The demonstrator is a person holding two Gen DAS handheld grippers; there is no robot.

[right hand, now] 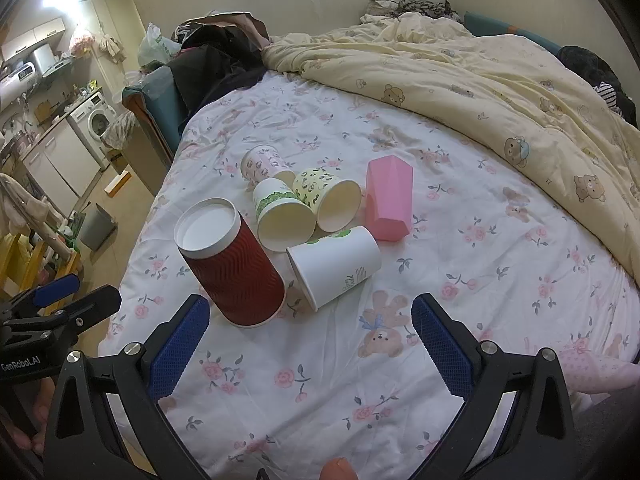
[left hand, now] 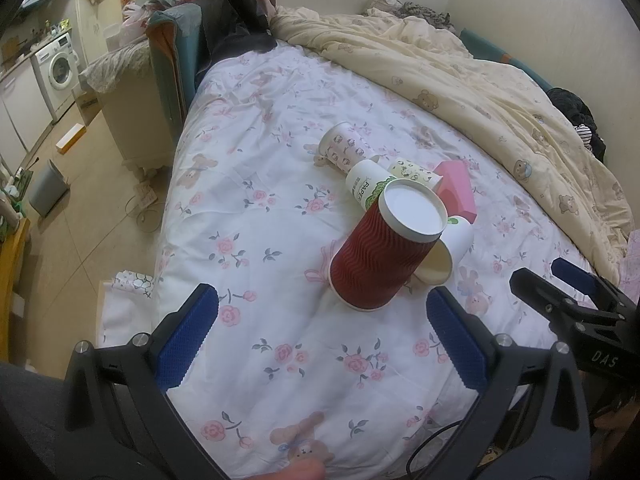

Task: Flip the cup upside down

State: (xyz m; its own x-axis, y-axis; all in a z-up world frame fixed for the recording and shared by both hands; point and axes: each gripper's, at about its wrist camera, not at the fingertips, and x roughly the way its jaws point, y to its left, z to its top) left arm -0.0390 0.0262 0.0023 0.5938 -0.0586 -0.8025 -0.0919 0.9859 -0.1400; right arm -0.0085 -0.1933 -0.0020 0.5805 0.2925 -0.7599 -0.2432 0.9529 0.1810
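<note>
Left gripper (left hand: 320, 336) hangs low at the near edge, jaws spread wide, both blue pads showing and nothing between them. Right gripper (right hand: 310, 340) sits level beside it, jaws just as wide, pads bare, gripping nothing. Each one shows up in the other's camera: the right gripper pokes in from the right of the left wrist view, the left one from the left of the right wrist view. Both point away toward the far side
</note>
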